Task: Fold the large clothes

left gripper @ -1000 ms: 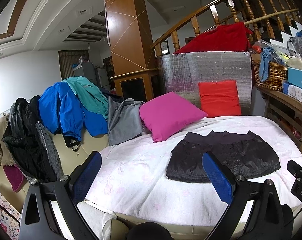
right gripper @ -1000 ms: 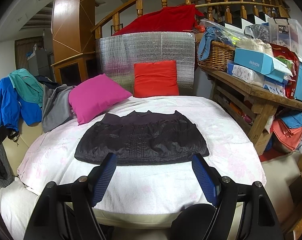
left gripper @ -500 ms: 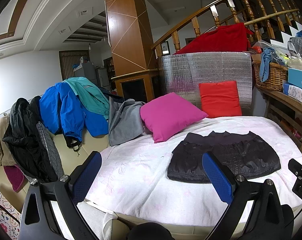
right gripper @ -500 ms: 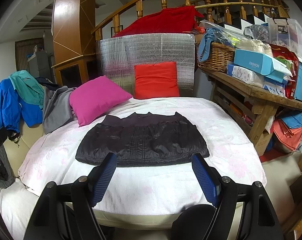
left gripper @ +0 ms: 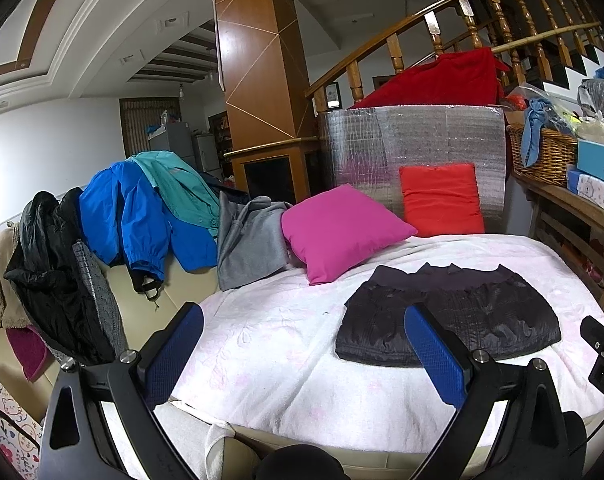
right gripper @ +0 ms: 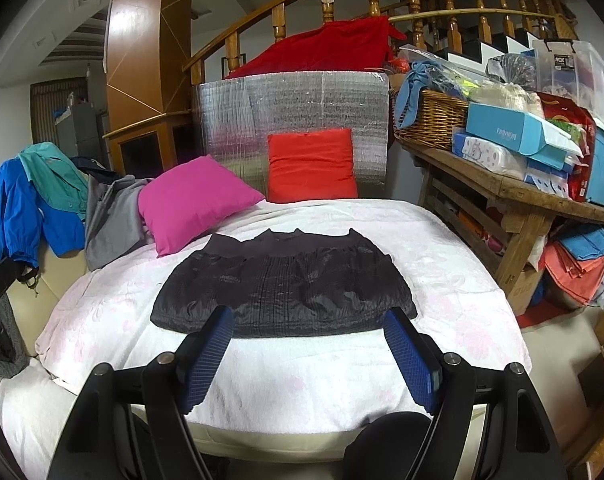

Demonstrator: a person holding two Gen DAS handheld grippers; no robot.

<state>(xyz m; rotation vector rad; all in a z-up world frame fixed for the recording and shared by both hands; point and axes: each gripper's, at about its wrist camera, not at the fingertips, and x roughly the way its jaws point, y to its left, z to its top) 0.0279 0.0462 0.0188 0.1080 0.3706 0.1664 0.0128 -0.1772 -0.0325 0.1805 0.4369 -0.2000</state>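
Left wrist view: we find the left gripper (left gripper: 302, 344) with its jaws spread wide and nothing between them, raised above the near edge of the white bedspread (left gripper: 262, 344). The dark garment (left gripper: 462, 316) lies flat and folded on the bedspread, to the right of centre, its near hem behind the right blue pad. A magenta pillow (left gripper: 342, 232) sits beyond it to the left and a red pillow (left gripper: 442, 200) leans on the silver foil panel (left gripper: 414, 136). A blue jacket (left gripper: 130, 208), a teal jacket (left gripper: 178, 184) and a grey garment (left gripper: 250, 244) hang at the left.

Right wrist view: we find the right gripper (right gripper: 308, 344) likewise wide open and holding nothing, apart from the cloth. The dark garment (right gripper: 286, 284) lies centred ahead of it, its near hem just beyond the pad tips. At the right a wooden table (right gripper: 514, 192) carries a wicker basket (right gripper: 434, 120) and boxes.
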